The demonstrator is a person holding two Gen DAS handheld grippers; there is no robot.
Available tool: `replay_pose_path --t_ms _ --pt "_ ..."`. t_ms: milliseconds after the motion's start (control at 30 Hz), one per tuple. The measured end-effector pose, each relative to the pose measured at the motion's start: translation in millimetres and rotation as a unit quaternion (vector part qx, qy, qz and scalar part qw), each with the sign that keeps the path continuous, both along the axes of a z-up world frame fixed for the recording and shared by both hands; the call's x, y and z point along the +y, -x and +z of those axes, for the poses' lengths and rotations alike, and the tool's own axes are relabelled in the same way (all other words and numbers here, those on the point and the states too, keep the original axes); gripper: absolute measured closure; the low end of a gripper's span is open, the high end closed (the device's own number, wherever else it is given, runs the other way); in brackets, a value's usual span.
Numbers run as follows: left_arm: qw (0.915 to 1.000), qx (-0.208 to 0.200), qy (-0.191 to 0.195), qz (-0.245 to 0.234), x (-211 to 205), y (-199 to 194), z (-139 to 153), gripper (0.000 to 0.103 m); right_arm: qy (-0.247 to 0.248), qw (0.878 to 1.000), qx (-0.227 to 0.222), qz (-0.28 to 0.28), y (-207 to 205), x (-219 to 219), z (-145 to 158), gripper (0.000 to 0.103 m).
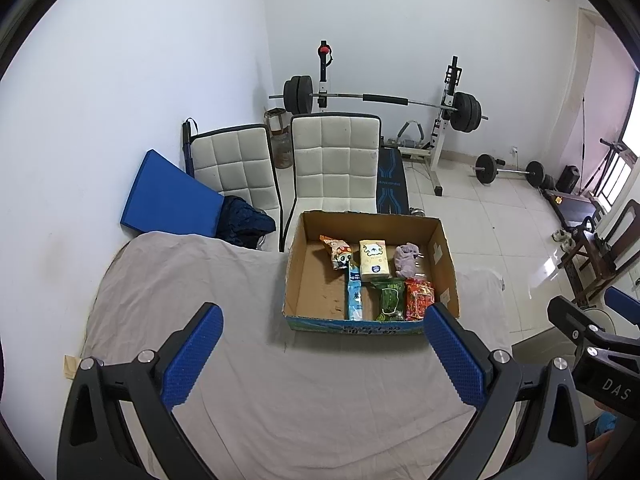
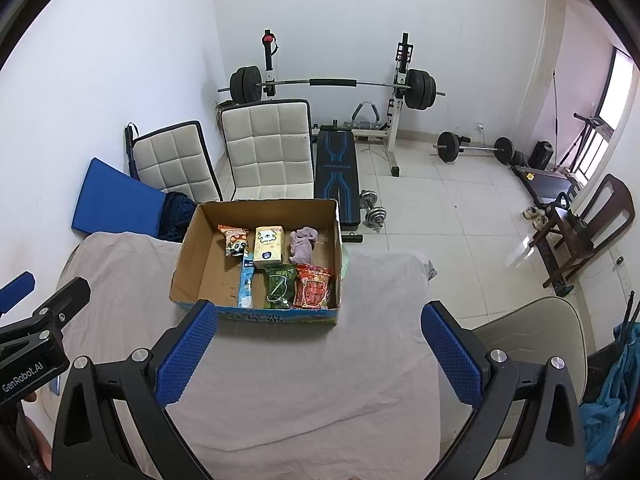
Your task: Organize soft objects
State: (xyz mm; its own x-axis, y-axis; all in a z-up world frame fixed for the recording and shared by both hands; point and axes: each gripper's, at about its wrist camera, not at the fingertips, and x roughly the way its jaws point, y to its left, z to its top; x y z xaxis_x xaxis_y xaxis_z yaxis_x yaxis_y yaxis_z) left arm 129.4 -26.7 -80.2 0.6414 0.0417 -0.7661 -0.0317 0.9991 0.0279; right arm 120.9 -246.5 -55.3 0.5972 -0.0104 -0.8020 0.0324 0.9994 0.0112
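Both grippers, left [image 1: 323, 322] and right [image 2: 319, 320], jaws wide, hold nothing.

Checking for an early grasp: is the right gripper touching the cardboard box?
Apart. In the right wrist view the right gripper is open and empty, with bare grey cloth between its fingertips and the cardboard box.

Before you, a table draped in wrinkled grey cloth [image 1: 192, 280], two white quilted chairs [image 1: 335, 160] behind it, a blue foam pad [image 1: 168, 196] against the white wall, a loaded barbell on its white rack [image 2: 332, 84], a black-and-blue weight bench [image 2: 335, 168], a dark wooden chair [image 2: 592, 232] at your right.
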Motion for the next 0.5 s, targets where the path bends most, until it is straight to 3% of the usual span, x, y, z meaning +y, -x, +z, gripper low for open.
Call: replay_pose_path --t_ms 500 --pt "1.0000 -0.009 0.001 0.000 2.6 2.6 8.5 0.000 -0.003 1.000 -0.008 -0.004 1.7 -1.9 11.3 0.000"
